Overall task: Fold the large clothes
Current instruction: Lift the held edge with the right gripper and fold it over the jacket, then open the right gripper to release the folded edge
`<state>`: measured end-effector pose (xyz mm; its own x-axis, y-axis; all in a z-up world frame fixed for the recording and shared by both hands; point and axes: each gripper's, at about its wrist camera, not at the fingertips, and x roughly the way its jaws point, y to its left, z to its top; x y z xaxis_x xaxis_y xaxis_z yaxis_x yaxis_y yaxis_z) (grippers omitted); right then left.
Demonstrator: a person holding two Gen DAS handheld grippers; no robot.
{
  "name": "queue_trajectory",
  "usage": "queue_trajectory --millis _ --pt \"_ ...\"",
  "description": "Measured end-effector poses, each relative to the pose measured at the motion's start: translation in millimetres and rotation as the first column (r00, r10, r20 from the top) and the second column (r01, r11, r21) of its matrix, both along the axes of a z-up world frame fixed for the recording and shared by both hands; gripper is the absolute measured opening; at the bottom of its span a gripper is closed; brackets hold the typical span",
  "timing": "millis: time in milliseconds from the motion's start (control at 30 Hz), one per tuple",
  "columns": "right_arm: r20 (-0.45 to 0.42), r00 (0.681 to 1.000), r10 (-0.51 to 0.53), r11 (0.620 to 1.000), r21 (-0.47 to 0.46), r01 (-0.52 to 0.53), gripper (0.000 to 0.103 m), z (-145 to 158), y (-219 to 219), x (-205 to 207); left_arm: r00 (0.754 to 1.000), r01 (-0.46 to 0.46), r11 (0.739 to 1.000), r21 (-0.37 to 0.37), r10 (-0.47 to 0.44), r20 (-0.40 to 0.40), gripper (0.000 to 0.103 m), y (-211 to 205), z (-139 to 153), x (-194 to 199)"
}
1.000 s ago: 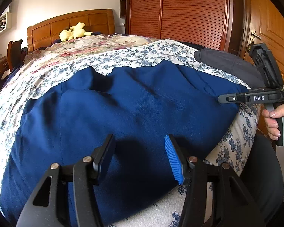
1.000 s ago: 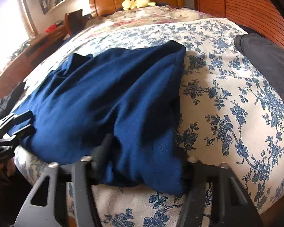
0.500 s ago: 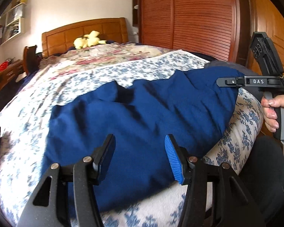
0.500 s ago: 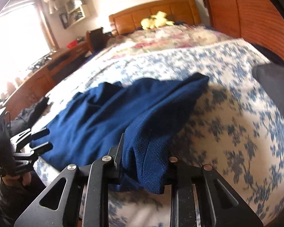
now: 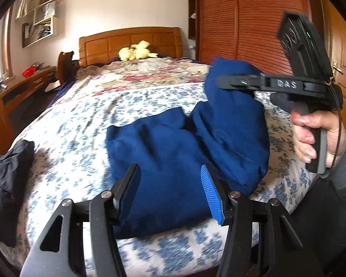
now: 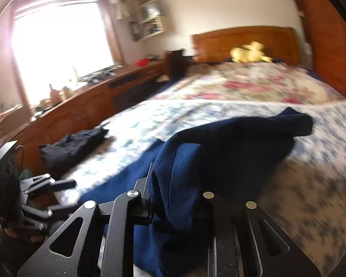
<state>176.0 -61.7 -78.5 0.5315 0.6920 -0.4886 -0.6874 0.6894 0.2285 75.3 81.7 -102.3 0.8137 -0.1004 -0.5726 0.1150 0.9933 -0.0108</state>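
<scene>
A large dark blue garment [image 5: 173,157] lies on the bed's blue-flowered cover [image 5: 80,124] near the foot edge. My right gripper [image 6: 173,198] is shut on a bunched fold of the blue garment [image 6: 177,180] and holds its right side lifted off the bed; in the left wrist view the right gripper [image 5: 221,83] shows at upper right with the cloth hanging from it. My left gripper [image 5: 170,191] is open and empty, its fingers [image 5: 211,194] just above the garment's near edge. It also shows in the right wrist view [image 6: 64,184], at lower left.
A black garment [image 5: 7,184] lies at the bed's left edge. A yellow plush toy [image 5: 136,50] sits by the wooden headboard [image 5: 126,41]. A wooden wardrobe [image 5: 249,18] stands on the right, and a long desk [image 6: 85,106] under the window on the left.
My right gripper has lifted the garment's right side up and carried it leftward, so the cloth folds over itself. My left gripper stays open and has drawn back toward the bed's foot.
</scene>
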Motion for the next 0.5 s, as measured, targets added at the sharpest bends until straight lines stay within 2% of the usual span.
queue_trajectory --millis 167,233,300,400,467,500 --pt "0.046 0.99 0.131 0.991 0.034 -0.133 0.019 3 80 -9 0.998 -0.058 0.997 0.046 0.059 -0.011 0.053 17 6 -8" --pt "0.053 0.983 0.176 0.984 0.006 -0.176 0.019 -8 101 -14 0.997 -0.07 0.996 0.057 0.072 -0.016 0.053 21 6 -10" --pt "0.041 0.974 0.223 0.974 -0.059 -0.22 0.022 -23 117 -16 0.996 -0.079 0.995 0.057 0.081 -0.025 0.053 23 5 -11" --pt "-0.006 0.972 0.234 0.967 -0.098 -0.234 0.032 -39 128 -13 0.995 -0.091 0.995 0.042 0.092 -0.045 0.053 27 2 -14" --pt "-0.037 0.969 0.242 0.962 -0.119 -0.245 0.048 -45 134 -11 0.994 -0.094 0.995 0.036 0.095 -0.055 0.053 29 0 -16" --pt "-0.039 0.969 0.242 0.96 -0.136 -0.246 0.05 -46 136 -12 0.994 -0.095 0.995 0.039 0.097 -0.058 0.053 28 -1 -16"
